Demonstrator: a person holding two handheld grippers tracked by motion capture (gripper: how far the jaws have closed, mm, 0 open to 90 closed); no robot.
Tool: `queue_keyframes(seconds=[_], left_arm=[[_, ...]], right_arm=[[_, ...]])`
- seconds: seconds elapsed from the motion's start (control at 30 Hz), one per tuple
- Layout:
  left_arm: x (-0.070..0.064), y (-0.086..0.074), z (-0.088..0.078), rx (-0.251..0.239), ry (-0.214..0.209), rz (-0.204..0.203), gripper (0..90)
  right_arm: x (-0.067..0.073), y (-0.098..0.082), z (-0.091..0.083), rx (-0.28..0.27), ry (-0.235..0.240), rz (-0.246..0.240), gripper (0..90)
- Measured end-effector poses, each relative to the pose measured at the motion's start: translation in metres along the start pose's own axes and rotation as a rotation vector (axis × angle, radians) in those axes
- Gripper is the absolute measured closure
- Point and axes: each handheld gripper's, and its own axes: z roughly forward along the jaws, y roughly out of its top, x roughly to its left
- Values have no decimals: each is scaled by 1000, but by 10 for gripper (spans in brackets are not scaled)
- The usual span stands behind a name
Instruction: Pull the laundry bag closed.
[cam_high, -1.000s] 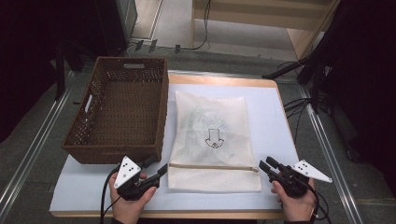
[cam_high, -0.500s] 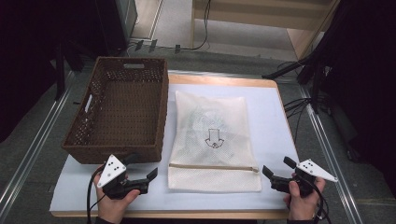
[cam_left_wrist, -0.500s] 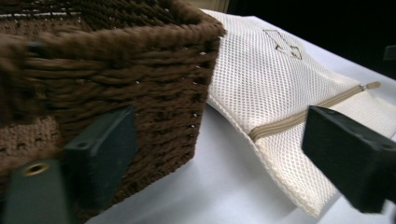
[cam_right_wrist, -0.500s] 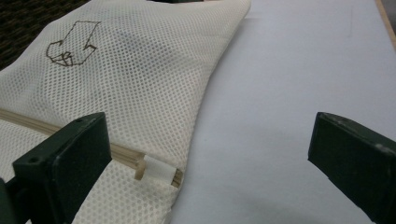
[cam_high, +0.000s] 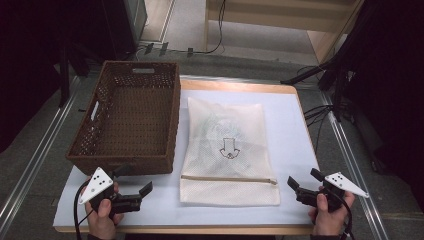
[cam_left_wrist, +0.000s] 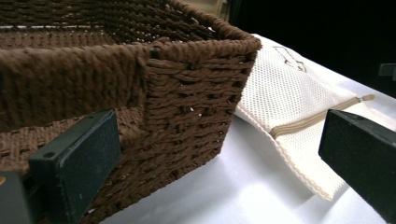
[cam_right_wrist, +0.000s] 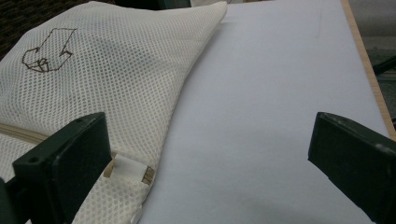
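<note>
I am holding a claw in each hand at the near edge of the table (cam_high: 300, 125). My left gripper (cam_high: 136, 185) has just been opening and is gaping wide with nothing between its jaws; my right gripper (cam_high: 304, 184) is likewise spread wide and gripping nothing. The white mesh laundry bag (cam_high: 227, 145) is lying flat between them, zipper (cam_high: 227, 179) closed, just beside the brown wicker basket (cam_high: 130, 117) (which my left jaws are facing). I am judging that a grab here could pinch only loose mesh, or snag the basket corner.
</note>
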Motion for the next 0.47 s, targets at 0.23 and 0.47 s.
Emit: queue_keyframes(seconds=[0.23, 0.47], left_arm=[[1, -5, 7, 22, -1, -30, 0], [-1, -8, 12, 39, -8, -23, 0]], right_arm=[[-1, -2, -1, -7, 16, 8, 0], [-3, -4, 0, -8, 25, 18, 0]])
